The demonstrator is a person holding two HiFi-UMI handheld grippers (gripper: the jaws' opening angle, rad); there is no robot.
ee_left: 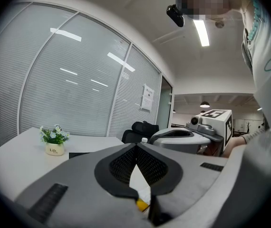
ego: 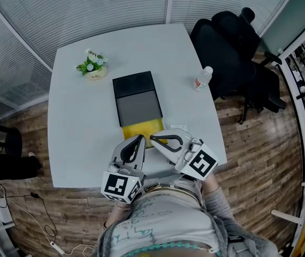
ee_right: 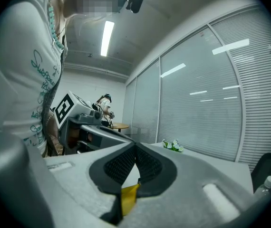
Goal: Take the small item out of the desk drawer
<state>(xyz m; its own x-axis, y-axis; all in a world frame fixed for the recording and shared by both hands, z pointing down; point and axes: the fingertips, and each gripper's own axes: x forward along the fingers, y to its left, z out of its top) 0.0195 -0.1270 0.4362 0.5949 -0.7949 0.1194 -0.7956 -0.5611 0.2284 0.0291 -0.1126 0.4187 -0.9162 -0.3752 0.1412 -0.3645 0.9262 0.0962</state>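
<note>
While my left hand-held gripper [ego: 139, 139] and right hand-held gripper [ego: 153, 140] rest closed above the yellow drawer [ego: 142, 126], I expect a light, pinchable item.

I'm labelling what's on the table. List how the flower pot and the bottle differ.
Place: in the head view the flower pot sits toward the table's far left, while the bottle stands near the right edge, by the chair.
Look: the flower pot is squat and topped with green leaves and pale flowers. The bottle is slim and clear, with a white cap.
Shared: both stand on the white table.
</note>
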